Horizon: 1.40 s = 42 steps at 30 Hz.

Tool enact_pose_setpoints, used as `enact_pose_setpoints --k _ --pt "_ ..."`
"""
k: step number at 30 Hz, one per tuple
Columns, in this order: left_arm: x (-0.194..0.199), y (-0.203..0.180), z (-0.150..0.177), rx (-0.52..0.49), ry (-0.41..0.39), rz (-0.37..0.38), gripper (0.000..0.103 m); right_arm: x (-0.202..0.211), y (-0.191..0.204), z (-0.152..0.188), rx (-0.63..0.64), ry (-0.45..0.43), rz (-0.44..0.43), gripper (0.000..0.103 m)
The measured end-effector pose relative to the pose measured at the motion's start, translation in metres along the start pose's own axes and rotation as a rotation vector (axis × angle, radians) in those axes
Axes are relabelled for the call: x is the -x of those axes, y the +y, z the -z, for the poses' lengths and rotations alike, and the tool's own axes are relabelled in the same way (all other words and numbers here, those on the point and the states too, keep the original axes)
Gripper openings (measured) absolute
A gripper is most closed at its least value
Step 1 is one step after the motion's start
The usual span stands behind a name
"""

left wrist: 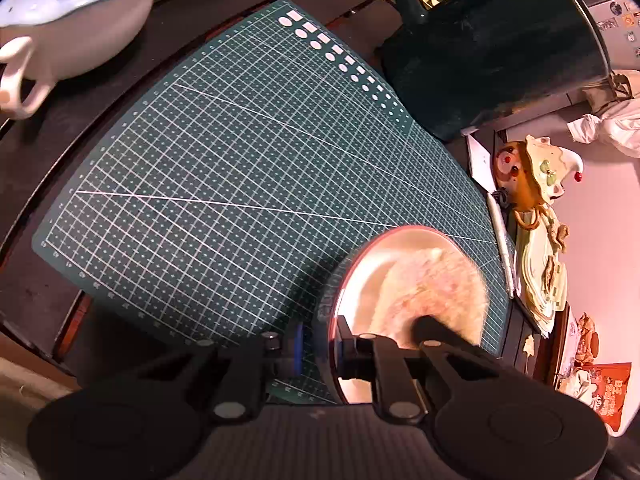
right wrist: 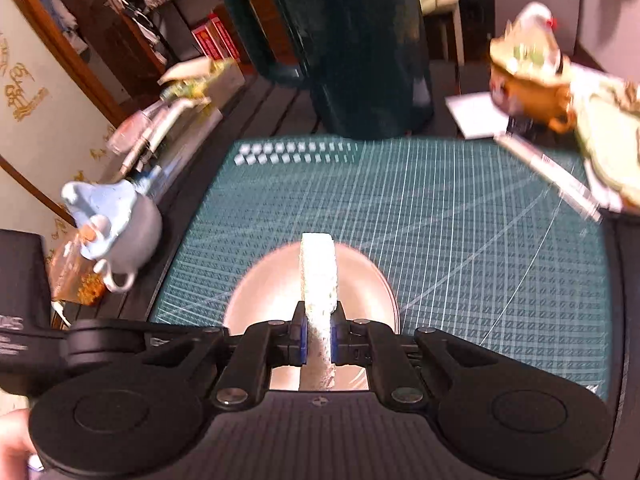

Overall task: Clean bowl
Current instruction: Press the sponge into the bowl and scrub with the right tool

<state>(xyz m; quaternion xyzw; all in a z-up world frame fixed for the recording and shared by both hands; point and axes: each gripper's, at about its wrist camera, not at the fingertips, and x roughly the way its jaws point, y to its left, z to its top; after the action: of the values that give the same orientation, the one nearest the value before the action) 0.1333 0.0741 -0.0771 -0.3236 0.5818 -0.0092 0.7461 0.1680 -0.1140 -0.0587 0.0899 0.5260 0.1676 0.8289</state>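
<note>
The left hand-held gripper (left wrist: 318, 354) is pinching the rim of the bowl (left wrist: 360, 272), one finger inside, one outside, and the bowl sits tipped on edge over the near right corner of the green cutting mat (left wrist: 224, 184). Inside it, the sponge (left wrist: 444, 284) presses against the wall, blurred. From the right wrist view, the right hand-held gripper (right wrist: 319, 338) is pressed together on that sponge (right wrist: 318, 276), blue pads on either flank, and the sponge stands on edge straight ahead of the fingers, reaching into the bowl (right wrist: 264, 292) just below.

Room to move: ahead of both grippers the mat (right wrist: 460, 220) runs open across the dark worktop (right wrist: 280, 108). At its far edge a tall dark pitcher (right wrist: 360, 48) blocks the way. Left of the right gripper, just off the mat's edge, sits a blue-grey lidded pot (right wrist: 128, 232) with white handles. To the right, a pen (right wrist: 556, 176) lies along the mat's edge, with an ornate yellow-green ceramic piece (right wrist: 528, 68) beyond it.
</note>
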Motion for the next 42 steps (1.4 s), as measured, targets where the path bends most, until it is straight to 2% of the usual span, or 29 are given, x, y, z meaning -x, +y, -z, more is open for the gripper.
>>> enact_pose_setpoints --k 2,5,7,9,14,16,19,21,26,27,32,36,39,42 --pt "0.002 -0.004 0.001 -0.001 0.0 0.007 0.014 -0.006 -0.001 0.002 -0.003 0.018 0.004 0.009" --pt "0.001 -0.004 0.0 -0.008 0.005 0.026 0.014 -0.005 0.011 0.009 0.061 -0.004 0.106 0.009" --pt "-0.001 -0.003 -0.001 -0.012 0.006 0.028 0.014 0.002 0.024 0.012 0.138 -0.045 0.23 0.009" --pt "-0.003 0.001 -0.004 -0.002 0.012 0.035 0.014 0.009 0.029 0.013 0.165 -0.072 0.265 0.009" --pt "-0.007 0.0 -0.007 0.0 0.013 0.037 0.014 0.034 0.026 0.009 0.158 -0.137 0.286 0.009" --pt "-0.009 0.001 -0.009 0.003 0.014 0.036 0.014 0.045 0.022 0.006 0.124 -0.17 0.229 0.009" --pt "-0.011 0.001 -0.009 0.005 0.014 0.036 0.014 0.04 0.018 0.005 0.082 -0.13 0.12 0.009" --pt "-0.012 0.001 -0.01 0.005 0.013 0.035 0.014 0.029 0.017 0.005 0.071 -0.094 0.085 0.009" --pt "-0.01 0.001 -0.01 0.014 0.017 0.04 0.014 -0.002 0.011 0.008 0.037 -0.017 0.062 0.009" --pt "-0.01 0.002 -0.009 0.014 0.018 0.041 0.014 -0.007 0.01 0.009 0.036 -0.009 0.068 0.009" --pt "-0.016 0.008 -0.009 0.017 0.022 0.05 0.015 -0.001 0.023 0.013 0.133 -0.043 0.242 0.009" --pt "-0.023 0.013 -0.014 0.013 0.021 0.048 0.015 0.02 0.024 0.009 0.139 -0.094 0.268 0.009" --pt "-0.016 -0.004 -0.01 0.011 0.023 0.04 0.015 0.037 0.023 0.006 0.137 -0.148 0.288 0.009" --pt "-0.016 -0.002 -0.012 0.009 0.021 0.038 0.015 0.05 0.023 0.005 0.12 -0.207 0.28 0.009"
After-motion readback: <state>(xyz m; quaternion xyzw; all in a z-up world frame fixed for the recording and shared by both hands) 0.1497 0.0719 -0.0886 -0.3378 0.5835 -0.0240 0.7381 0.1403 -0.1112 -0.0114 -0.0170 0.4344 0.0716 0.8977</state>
